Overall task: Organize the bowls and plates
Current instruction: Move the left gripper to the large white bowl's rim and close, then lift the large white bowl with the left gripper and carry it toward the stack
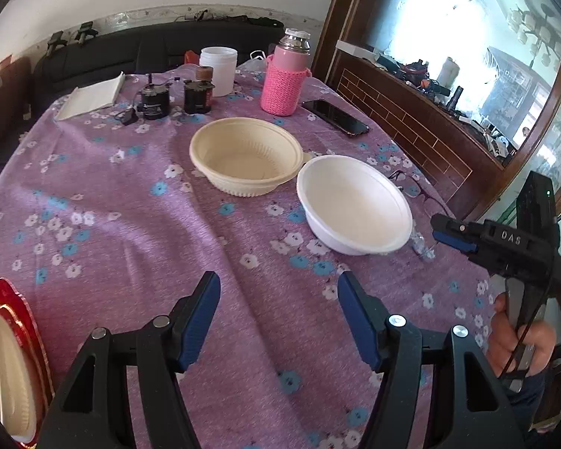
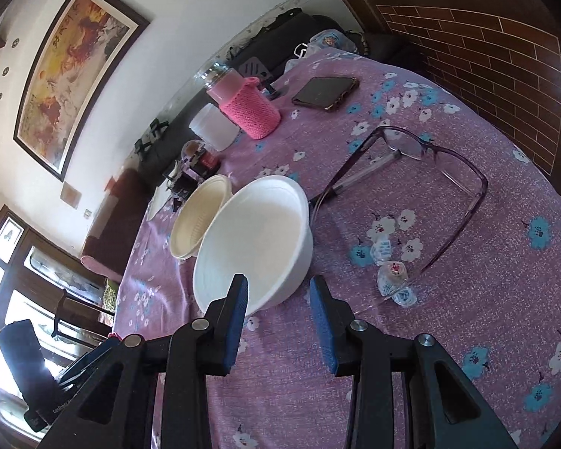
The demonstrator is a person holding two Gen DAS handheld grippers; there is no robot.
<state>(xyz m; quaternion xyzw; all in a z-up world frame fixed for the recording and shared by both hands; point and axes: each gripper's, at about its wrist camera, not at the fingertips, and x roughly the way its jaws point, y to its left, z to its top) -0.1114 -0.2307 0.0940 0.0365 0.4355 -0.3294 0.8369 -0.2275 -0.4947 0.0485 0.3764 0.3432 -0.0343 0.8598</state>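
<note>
A cream ribbed bowl (image 1: 245,155) and a white bowl (image 1: 353,204) stand side by side on the purple flowered tablecloth (image 1: 131,205). My left gripper (image 1: 278,301) is open and empty, above the cloth well short of both bowls. A red plate (image 1: 17,310) with a cream dish (image 1: 3,366) on it is at the left edge. In the right wrist view my right gripper (image 2: 278,301) is open and empty, its jaws at the near side of the white bowl (image 2: 254,239); the cream bowl (image 2: 198,220) is behind. The right gripper also shows in the left wrist view (image 1: 456,235).
A pink thermos (image 1: 286,73), white jar (image 1: 218,69), small dark jars (image 1: 196,91), a phone (image 1: 334,116) and a white tray (image 1: 91,95) stand at the far side. Glasses (image 2: 430,183), a pen (image 2: 366,172) and wrapped candies (image 2: 391,278) lie right of the white bowl.
</note>
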